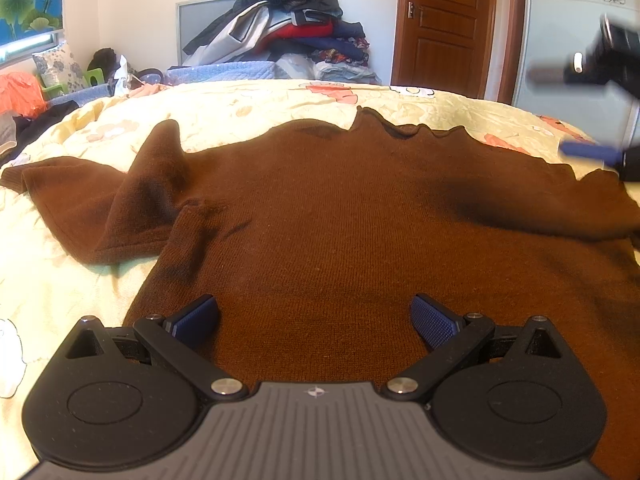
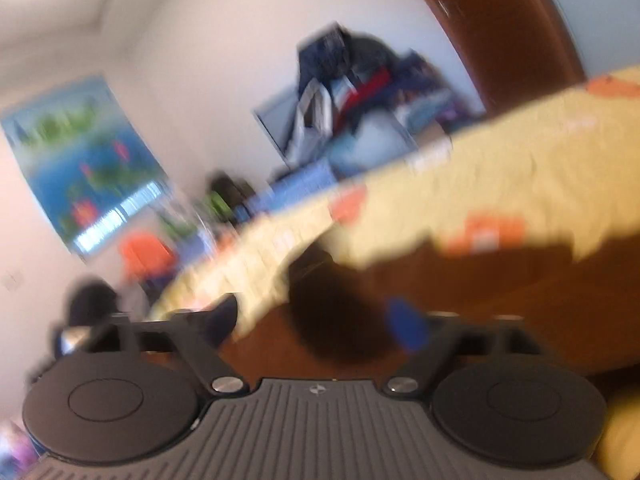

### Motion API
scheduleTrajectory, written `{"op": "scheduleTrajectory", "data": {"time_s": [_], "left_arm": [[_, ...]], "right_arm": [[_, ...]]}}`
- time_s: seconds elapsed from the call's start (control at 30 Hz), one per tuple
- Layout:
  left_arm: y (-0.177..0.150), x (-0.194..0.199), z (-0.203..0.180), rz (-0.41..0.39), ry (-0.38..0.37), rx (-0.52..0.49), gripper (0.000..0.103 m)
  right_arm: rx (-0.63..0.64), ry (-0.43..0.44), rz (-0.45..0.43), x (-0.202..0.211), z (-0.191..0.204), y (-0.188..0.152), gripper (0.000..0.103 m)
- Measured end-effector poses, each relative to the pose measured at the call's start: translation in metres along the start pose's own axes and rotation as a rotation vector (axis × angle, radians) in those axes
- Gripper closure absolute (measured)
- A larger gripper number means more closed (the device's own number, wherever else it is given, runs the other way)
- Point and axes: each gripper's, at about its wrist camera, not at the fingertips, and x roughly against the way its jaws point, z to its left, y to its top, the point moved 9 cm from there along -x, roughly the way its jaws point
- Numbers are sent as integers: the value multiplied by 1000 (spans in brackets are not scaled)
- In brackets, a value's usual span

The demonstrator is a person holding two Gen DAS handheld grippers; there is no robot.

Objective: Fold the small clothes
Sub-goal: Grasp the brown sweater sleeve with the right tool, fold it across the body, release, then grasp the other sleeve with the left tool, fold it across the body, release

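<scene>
The brown sweater (image 1: 360, 216) lay flat on the bed (image 1: 60, 280), left sleeve bunched. Both the left gripper (image 1: 314, 320) and right gripper (image 2: 316, 320) were released, empty; folding over that bunch risked a lumpy fold.

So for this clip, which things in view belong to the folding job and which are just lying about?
Part of the job:
- brown sweater, spread flat on the bed
- left gripper, jaws open over its hem
- right gripper, jaws open, view blurred
- yellow floral bedspread, the work surface

Just lying about:
- clothes pile by the wall
- orange cloth
- floral pillow
- wooden door
</scene>
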Motion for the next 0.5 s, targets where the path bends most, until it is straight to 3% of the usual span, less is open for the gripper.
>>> {"op": "scheduleTrajectory", "data": {"time_s": [0.13, 0.2, 0.33, 0.4, 0.5], "left_arm": [[0, 1, 1, 9, -26, 1, 0], [9, 0, 0, 40, -69, 69, 0], [58, -13, -17, 108, -344, 363, 0], [74, -33, -33, 176, -411, 415, 0], [79, -68, -57, 241, -381, 388, 1]], "right_arm": [[-23, -13, -2, 26, -4, -35, 19], [-2, -62, 4, 45, -15, -51, 19], [-1, -137, 16, 58, -54, -77, 19], [-72, -129, 14, 59, -66, -83, 19], [-113, -117, -2, 59, -73, -88, 18]]}}
